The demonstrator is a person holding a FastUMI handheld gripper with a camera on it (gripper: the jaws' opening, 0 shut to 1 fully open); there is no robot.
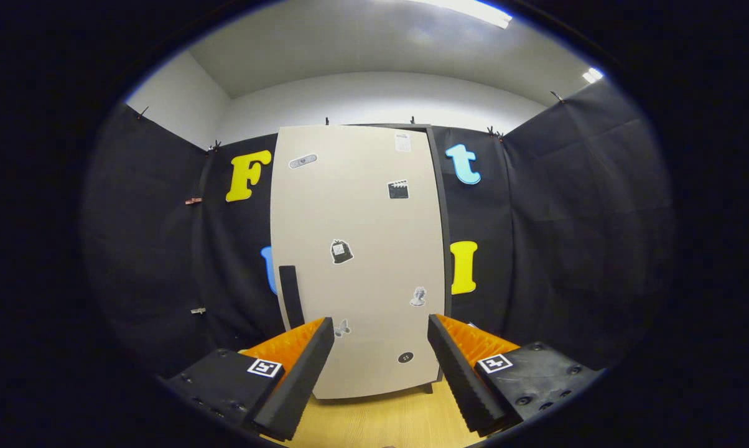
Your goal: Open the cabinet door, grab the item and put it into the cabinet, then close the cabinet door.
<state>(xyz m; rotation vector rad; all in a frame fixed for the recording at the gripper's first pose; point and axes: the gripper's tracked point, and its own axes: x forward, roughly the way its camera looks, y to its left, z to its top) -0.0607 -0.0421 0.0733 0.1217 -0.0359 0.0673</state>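
Cream cabinet door faces you, closed, its dark handle at the door's left edge. Your gripper is spread wide, holding nothing, short of the door. This fits before opening or after closing. The item's place is unclear.

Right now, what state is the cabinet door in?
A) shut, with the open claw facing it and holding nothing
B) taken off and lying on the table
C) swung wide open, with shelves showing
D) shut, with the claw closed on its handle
A: the cabinet door stands shut with its dark handle untouched, and the claw is spread open short of it with nothing between its fingers.
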